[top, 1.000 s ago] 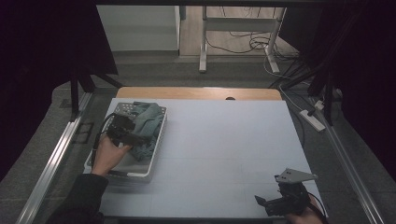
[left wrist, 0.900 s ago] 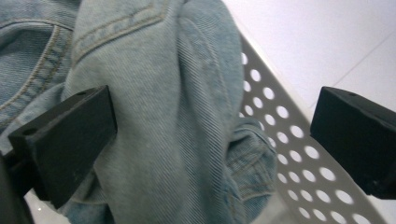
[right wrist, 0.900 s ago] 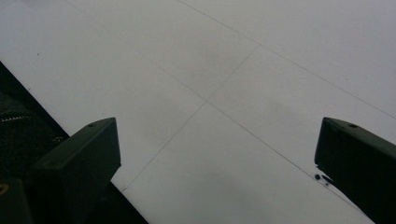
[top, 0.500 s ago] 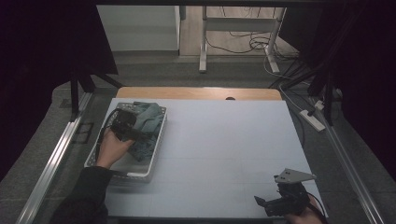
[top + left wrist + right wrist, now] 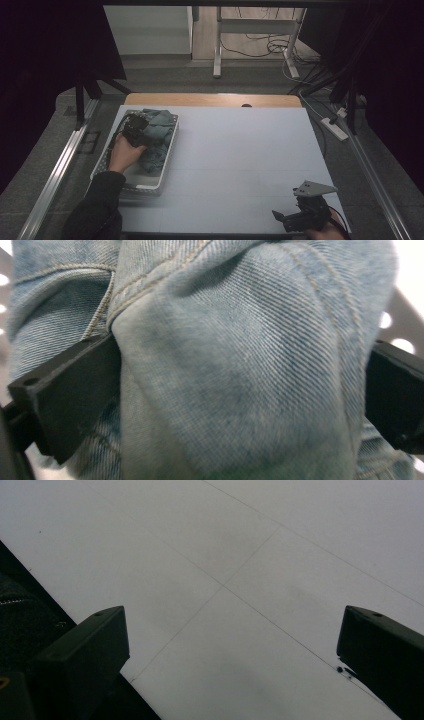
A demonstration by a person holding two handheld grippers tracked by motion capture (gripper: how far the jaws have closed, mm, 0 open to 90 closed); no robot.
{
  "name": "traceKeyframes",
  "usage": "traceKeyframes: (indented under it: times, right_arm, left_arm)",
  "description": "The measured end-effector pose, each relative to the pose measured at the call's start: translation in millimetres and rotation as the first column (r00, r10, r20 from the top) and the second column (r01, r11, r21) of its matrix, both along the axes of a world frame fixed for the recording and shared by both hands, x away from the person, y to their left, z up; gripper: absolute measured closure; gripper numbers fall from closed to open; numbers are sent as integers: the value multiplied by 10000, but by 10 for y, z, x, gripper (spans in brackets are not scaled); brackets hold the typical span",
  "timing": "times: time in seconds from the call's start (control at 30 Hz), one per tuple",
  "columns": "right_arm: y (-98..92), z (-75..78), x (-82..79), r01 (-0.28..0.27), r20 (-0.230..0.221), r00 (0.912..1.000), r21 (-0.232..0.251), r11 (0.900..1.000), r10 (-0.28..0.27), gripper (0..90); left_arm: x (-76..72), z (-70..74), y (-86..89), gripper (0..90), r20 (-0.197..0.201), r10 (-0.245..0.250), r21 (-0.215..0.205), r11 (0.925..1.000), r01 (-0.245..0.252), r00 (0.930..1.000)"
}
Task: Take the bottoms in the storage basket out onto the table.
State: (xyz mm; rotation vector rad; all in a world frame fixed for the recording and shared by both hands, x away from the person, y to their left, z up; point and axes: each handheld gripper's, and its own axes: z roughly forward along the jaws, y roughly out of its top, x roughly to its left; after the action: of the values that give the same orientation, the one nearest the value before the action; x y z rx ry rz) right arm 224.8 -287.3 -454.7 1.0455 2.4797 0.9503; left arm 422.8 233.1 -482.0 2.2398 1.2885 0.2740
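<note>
A crumpled pair of blue denim jeans (image 5: 156, 136) lies heaped in a white perforated basket (image 5: 169, 156) at the left side of the pale desk (image 5: 240, 160). In the left gripper view, a thick fold of the denim (image 5: 240, 370), with stitched seams running across it, bulges between the two black jaws, which stand wide apart on either side of the fold and touch it without visibly pinching it tight. From the high view, the left gripper (image 5: 134, 131) is pushed down into the pile, with the person's left hand (image 5: 124, 154) behind it and a dark sleeve trailing toward the near edge.

The denim looks soft, thick and fairly heavy for cloth; it would likely sag and unfold when lifted, not slip. A bunched fold or a seam, such as the one now between the jaws, seems the surest place to hold.

The right gripper (image 5: 295, 220) rests at the near right corner of the desk, well apart from the basket, its jaws spread open over bare surface.
</note>
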Motion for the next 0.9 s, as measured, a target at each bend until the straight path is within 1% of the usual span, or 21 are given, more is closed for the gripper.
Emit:
traceKeyframes:
  times: [0.07, 0.1, 0.13, 0.23, 0.27, 0.37, 0.5, 0.6, 0.73, 0.8, 0.9]
  right_arm:
    - [1, 0, 0, -10, -7, 10000, -15, 10000, 10, 7]
    - [2, -1, 0, -16, -8, 10000, -18, 10000, 16, 7]
    - [2, -1, 0, -18, -8, 10000, -17, 10000, 18, 7]
    - [4, -2, 0, -29, -12, 10000, -34, 10000, 29, 7]
    - [4, 1, 0, -41, -32, 10000, -76, 10000, 41, 7]
    - [7, -1, -1, -52, -24, 10000, -69, 10000, 52, 7]
    - [10, -2, -1, -61, -23, 10000, -96, 9999, 61, 7]
    - [12, -3, 1, -82, -27, 10000, -111, 9999, 82, 7]
    - [17, -4, 2, -105, -33, 9999, -143, 9998, 104, 7]
    - [19, -4, 3, -125, -33, 9999, -172, 9998, 125, 7]
    - [22, -4, 3, -135, -24, 9999, -191, 9997, 134, 7]
  left_arm:
    - [34, -33, 1, 0, -143, 50, -91, 9999, -51, 9999]
    - [46, -50, -7, 0, -186, 73, -54, 10000, -74, 9998]
    - [56, -70, -20, 0, -204, 70, 45, 10000, -69, 9998]
    - [99, -147, -78, 0, -534, -104, 493, 9987, 130, 9985]
    - [109, -157, -90, 0, -586, -93, 557, 9984, 125, 9982]
    - [135, -162, -91, 0, -799, -27, 509, 9987, 68, 9968]
    - [171, -218, -67, 0, -1081, 66, 183, 9998, -47, 9941]
    - [189, -242, -65, 0, -1124, 127, 112, 9999, -115, 9936]
    - [188, -255, -115, 0, -1070, 284, 463, 9986, -236, 9939]
    - [190, -259, -108, 3, -1119, 309, 449, 9987, -260, 9932]
    - [185, -252, -98, 76, -1224, 413, 505, 9981, -353, 9916]
